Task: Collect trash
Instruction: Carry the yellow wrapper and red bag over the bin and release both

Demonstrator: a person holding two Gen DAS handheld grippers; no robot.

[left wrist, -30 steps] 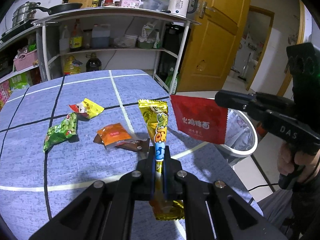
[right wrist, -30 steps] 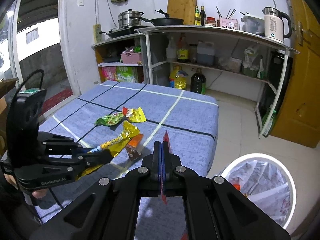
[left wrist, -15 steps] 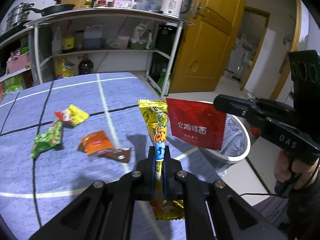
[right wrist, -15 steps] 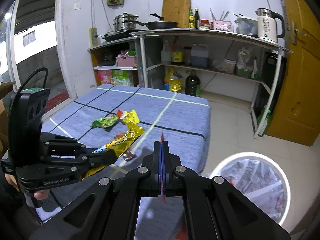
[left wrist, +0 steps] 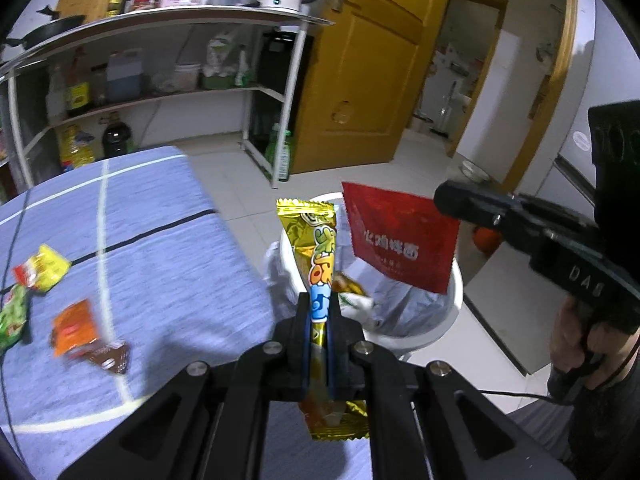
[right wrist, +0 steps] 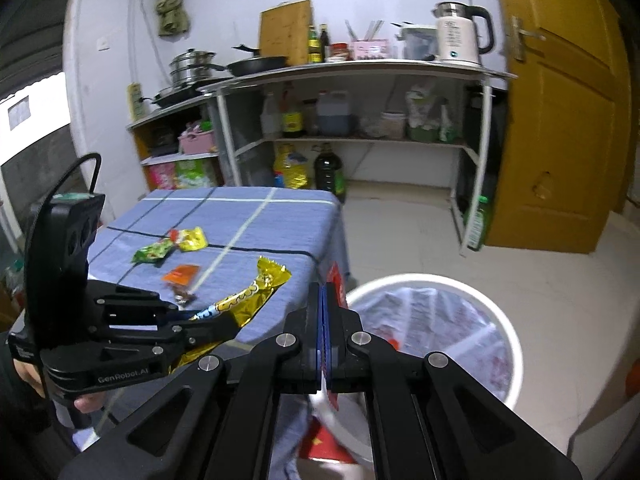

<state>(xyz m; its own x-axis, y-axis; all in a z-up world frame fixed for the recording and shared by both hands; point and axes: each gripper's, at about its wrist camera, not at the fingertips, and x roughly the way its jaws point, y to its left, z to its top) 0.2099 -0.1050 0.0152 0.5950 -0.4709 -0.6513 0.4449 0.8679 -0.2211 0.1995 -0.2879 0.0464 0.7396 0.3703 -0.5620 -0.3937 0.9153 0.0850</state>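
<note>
My left gripper (left wrist: 319,312) is shut on a long gold snack wrapper (left wrist: 316,248), held upright over the near rim of the white trash bin (left wrist: 454,292). It also shows in the right wrist view (right wrist: 244,304). My right gripper (right wrist: 323,300) is shut on a red packet (left wrist: 400,240), seen edge-on in its own view (right wrist: 335,280), hanging above the bin (right wrist: 508,344). Left on the blue tablecloth are a green wrapper (left wrist: 14,316), a yellow-red wrapper (left wrist: 42,268), an orange sachet (left wrist: 74,326) and a brown one (left wrist: 112,358).
The bin is lined with a plastic bag and holds some trash. A metal shelf rack (right wrist: 360,136) with bottles, pans and a kettle (right wrist: 460,36) stands behind the table (right wrist: 280,216). A yellow door (right wrist: 560,120) is at the right. Tiled floor surrounds the bin.
Both grippers have swung right, off the table toward the bin, carrying their wrappers. The gold wrapper and red packet now hang over the bin instead of over the tablecloth.
</note>
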